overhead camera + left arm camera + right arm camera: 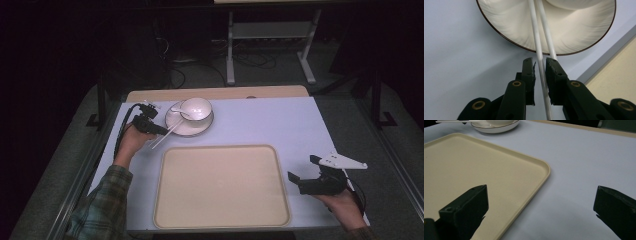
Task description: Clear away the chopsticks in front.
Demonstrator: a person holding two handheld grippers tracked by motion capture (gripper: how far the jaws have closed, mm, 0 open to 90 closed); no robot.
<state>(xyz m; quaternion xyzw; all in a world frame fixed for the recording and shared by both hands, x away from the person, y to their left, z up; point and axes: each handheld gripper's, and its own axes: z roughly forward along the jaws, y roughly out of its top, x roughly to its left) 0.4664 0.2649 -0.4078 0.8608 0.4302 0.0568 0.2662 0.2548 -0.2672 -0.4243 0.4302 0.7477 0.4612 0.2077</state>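
Note:
A white plate (192, 131) stands at the back left of the table, with a white bowl (196, 109) and a spoon (177, 110) on it. Two white chopsticks (167, 134) lean on the plate's rim and run down-left onto the table. My left gripper (162, 131) is at those chopsticks. In the left gripper view the chopsticks (536, 37) come off the plate (506, 22). One passes through the narrow gap of my left gripper (540, 62), with a sliver of space beside it; the other slips behind the right jaw. My right gripper (302, 168) hangs wide open and empty right of the tray.
A large beige tray (220, 185) lies at the front middle, and its rounded corner (544, 167) is just left of my right gripper (541, 187). The pale blue table top (280, 125) stretches to the right of the plate. Beyond the table's far edge is a dark floor with cables and a metal stand.

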